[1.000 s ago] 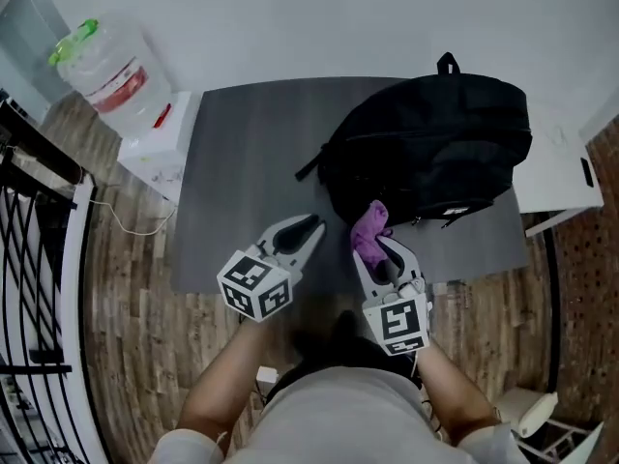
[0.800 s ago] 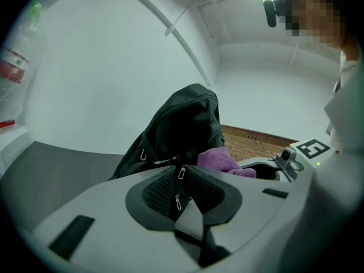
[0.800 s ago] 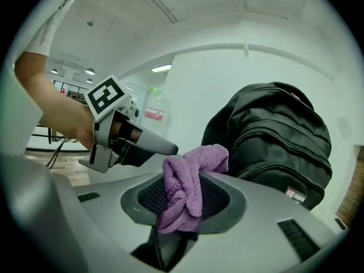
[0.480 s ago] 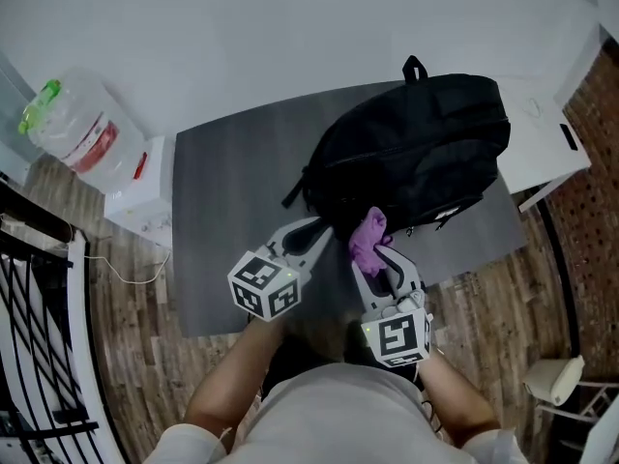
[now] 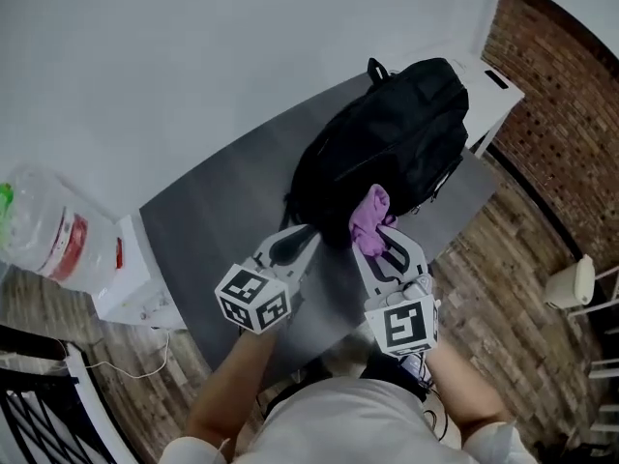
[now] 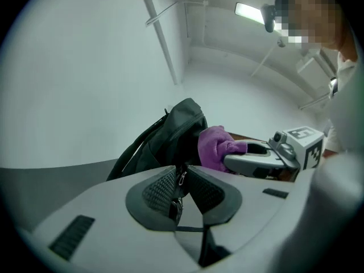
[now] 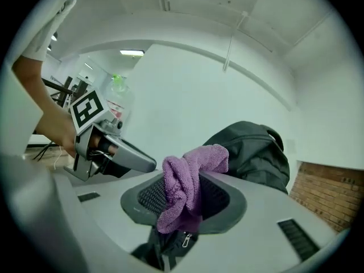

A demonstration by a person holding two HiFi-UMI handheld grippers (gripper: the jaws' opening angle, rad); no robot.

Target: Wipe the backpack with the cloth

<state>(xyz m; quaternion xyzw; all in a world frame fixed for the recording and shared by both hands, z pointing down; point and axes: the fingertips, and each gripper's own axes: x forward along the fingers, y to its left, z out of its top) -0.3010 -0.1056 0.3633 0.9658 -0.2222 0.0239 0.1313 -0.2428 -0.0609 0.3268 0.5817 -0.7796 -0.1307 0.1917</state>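
Note:
A black backpack (image 5: 387, 143) lies on the dark grey table (image 5: 213, 220); it also shows as the backpack (image 6: 170, 135) and the backpack (image 7: 256, 152). My right gripper (image 5: 377, 235) is shut on a bunched purple cloth (image 5: 368, 218), which rests against the backpack's near side. The cloth (image 7: 185, 186) fills the right gripper (image 7: 190, 181) and shows as the cloth (image 6: 213, 147). My left gripper (image 5: 309, 230) sits at the backpack's near left corner, jaws narrowly apart. A zipper pull (image 6: 181, 178) shows in the left gripper (image 6: 182, 172) gap, with no pad seen pressing it.
A large water bottle (image 5: 48, 235) stands on a white stand (image 5: 131, 278) left of the table. A white cabinet (image 5: 493, 90) adjoins the table's far right, by a brick wall (image 5: 566, 114). A white stool (image 5: 571, 283) and wood floor lie to the right.
The view has swung round the table. Both grippers have moved closer to the backpack: the left tip now reaches its corner, and the cloth has risen against its side.

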